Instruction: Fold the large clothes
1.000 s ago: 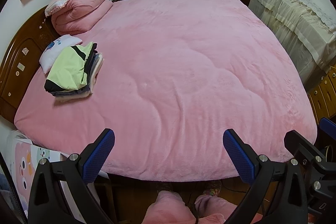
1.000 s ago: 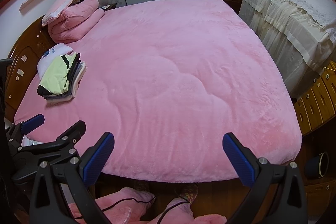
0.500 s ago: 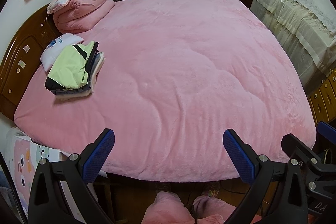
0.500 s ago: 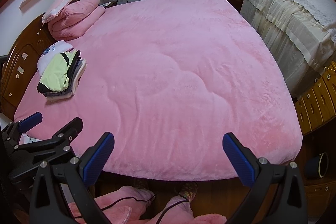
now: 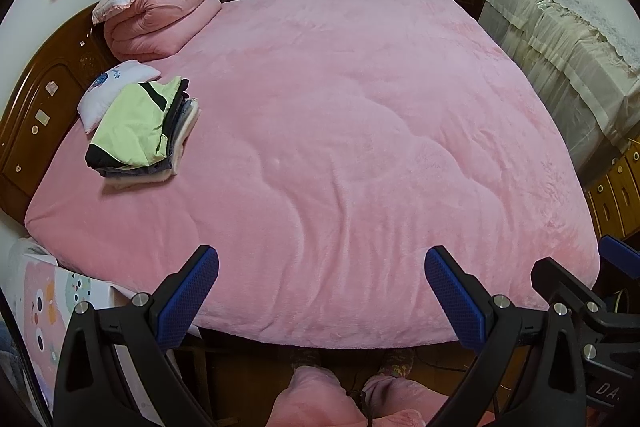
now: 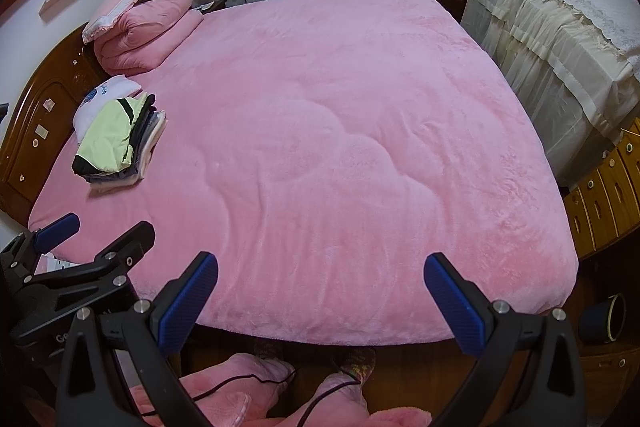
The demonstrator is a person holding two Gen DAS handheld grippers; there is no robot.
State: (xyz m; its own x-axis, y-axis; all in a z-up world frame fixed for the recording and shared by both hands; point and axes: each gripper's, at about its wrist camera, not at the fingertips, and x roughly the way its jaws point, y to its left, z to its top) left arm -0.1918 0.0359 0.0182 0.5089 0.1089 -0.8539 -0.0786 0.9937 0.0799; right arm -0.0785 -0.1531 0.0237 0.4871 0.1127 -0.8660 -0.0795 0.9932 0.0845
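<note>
While a pink blanket (image 5: 340,147) covers the whole bed, a stack of folded clothes (image 5: 140,131) lies near the wooden headboard (image 5: 36,99), beside a white pillow (image 5: 108,87). Both the left gripper (image 5: 322,291) and right gripper (image 6: 320,293) hang over the bed's near edge, jaws wide apart and empty. Only the right view shows a dark cup (image 6: 606,319) on the floor.

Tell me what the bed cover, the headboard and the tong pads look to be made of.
Bed cover: soft pink plush or fleece, matte, with a fuzzy nap and quilted ridges. Headboard: dark brown wood, glossy, carved panels. Pads of the left tongs: blue, finely textured, probably rubber or plastic.
</note>
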